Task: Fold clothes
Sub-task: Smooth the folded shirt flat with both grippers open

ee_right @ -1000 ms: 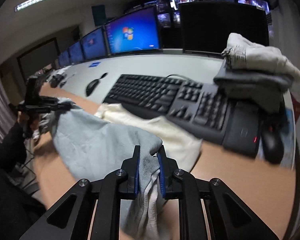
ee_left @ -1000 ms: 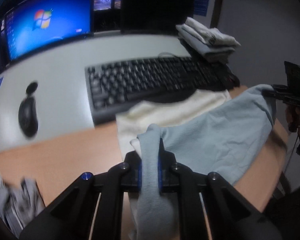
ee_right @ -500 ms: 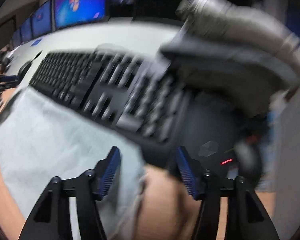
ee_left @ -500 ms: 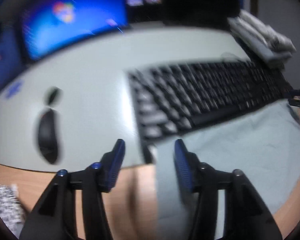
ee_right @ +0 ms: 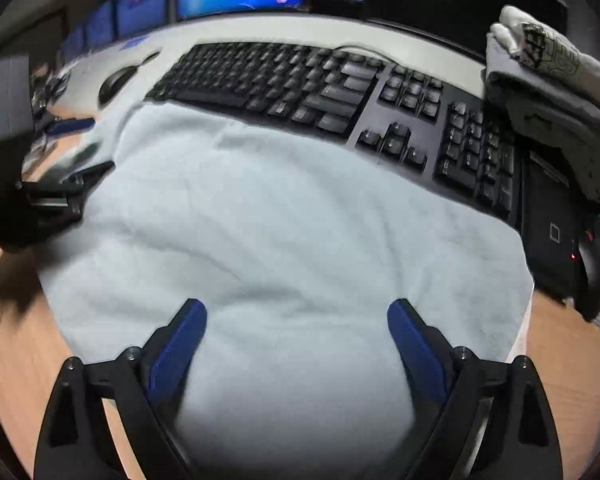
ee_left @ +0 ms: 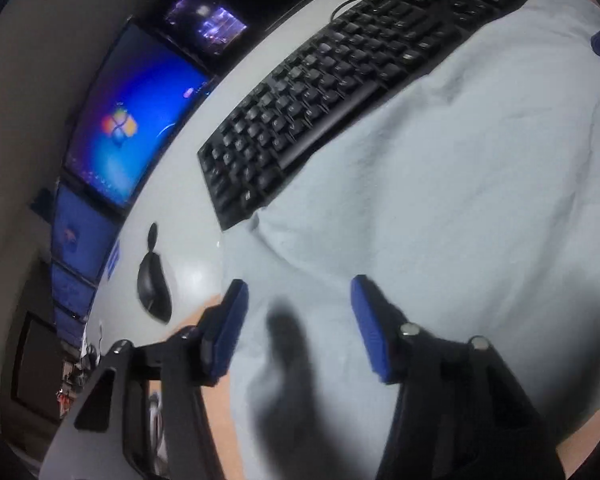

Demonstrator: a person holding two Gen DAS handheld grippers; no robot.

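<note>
My left gripper [ee_left: 296, 292] is spread wide and holds nothing. Its blue pads [ee_left: 228, 328] hang just over the cloth [ee_left: 440, 200]. A dark shadow falls on the cloth between them.

My right gripper [ee_right: 296, 312] is spread wide too and holds nothing. Its blue pads [ee_right: 414, 340] are over the near part of the cloth [ee_right: 284, 232].

The cloth is pale blue. It lies spread out on the desk [ee_right: 12, 344], mostly flat with a few soft wrinkles. Its far edge sits right against the front of the black keyboard [ee_right: 340, 92]. I cannot tell if it lies a little over the keyboard.

In the right view I see my left gripper [ee_right: 68, 152] at the left edge of the cloth.

A black mouse [ee_left: 154, 284] lies left of the keyboard, apart from the cloth. Another mouse [ee_right: 592, 272] is on the right, past the keyboard. A pile of folded clothes [ee_right: 548, 80] sits at the far right, by the keyboard's end. A screen [ee_left: 132, 120] glows blue behind the desk.
</note>
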